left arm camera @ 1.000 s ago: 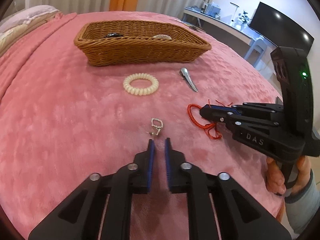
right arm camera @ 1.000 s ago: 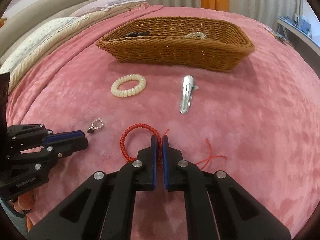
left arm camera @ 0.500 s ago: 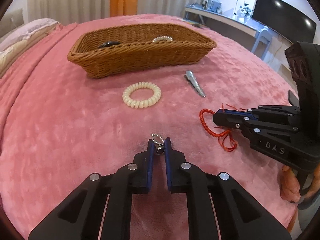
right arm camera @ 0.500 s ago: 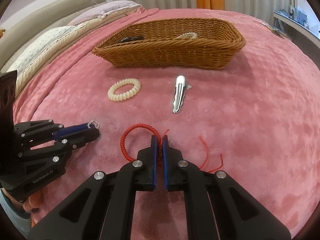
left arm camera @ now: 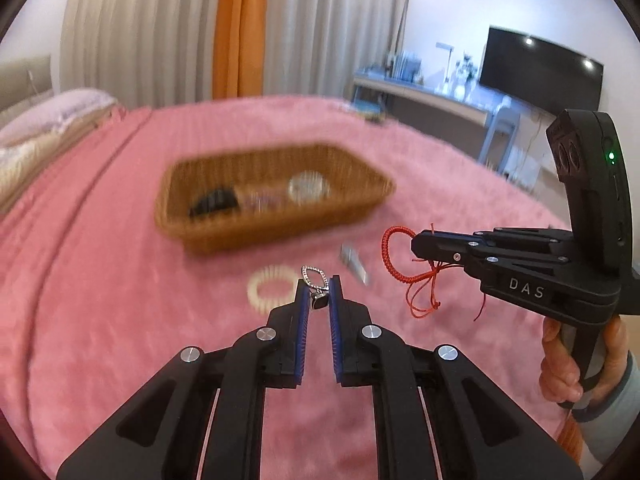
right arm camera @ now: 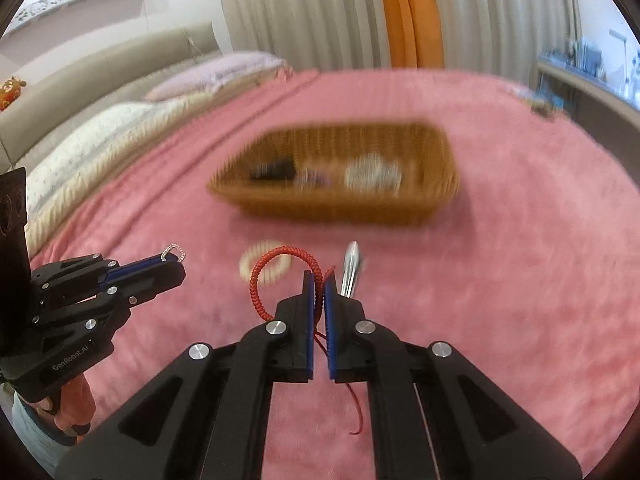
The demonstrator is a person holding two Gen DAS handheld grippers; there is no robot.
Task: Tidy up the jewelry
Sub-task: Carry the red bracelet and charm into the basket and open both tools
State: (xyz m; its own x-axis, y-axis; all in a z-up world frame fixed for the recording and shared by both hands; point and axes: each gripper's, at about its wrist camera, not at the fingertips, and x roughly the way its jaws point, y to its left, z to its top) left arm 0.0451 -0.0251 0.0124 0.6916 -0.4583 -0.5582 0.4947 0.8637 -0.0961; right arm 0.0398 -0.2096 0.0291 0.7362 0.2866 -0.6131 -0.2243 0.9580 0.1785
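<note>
Pendant [left arm camera: 316,286] pinched in left fingers [left arm camera: 303,304]; "DAS"-marked right fingers [right arm camera: 308,296] grip red cord bracelet [right arm camera: 280,270], seemingly aloft.

Two hand-held tools are raised side by side, the left tool [left arm camera: 319,292] and right tool [right arm camera: 319,282] each pinched nearly closed.

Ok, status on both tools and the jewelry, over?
Left tool shut on silver earring, lifted. Right tool shut on red cord bracelet, lifted. Wicker basket ahead, path open. Cream hair tie and silver clip on blanket.
</note>
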